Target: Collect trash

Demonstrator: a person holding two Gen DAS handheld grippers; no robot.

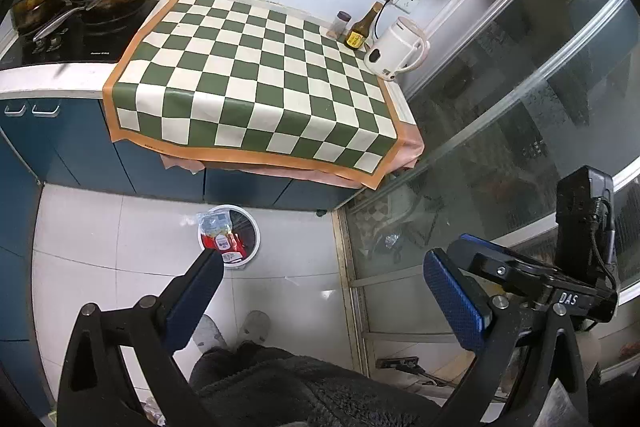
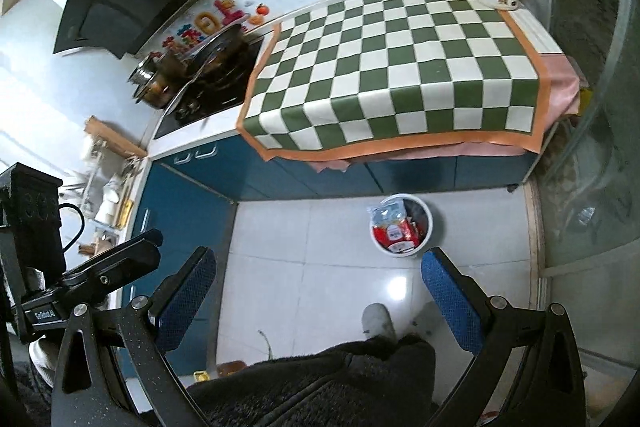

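Both tools hang high above the floor with nothing between their fingers: the left gripper [image 1: 322,287] stands spread wide, and the right gripper [image 2: 320,291] is spread just as wide. The trash sits in the small round white plastic bin [image 1: 254,227] on the pale tiled floor [image 1: 120,227], in front of the blue cabinet doors [image 1: 240,187]; in the right wrist view it lies at about one o'clock from the gripper. Crumpled red and clear snack wrappers [image 2: 394,227] fill it up to the rim, one clear packet leaning over the edge at ten o'clock. The green-and-white checked tablecloth [image 1: 256,75] looks bare except for a white electric kettle [image 1: 400,49], a brown glass sauce bottle [image 1: 360,29] and a small spice jar [image 1: 343,23] at its far corner. My guess at the risk: the overfilled bin is light, so a nudge could tip it and spill wrappers.
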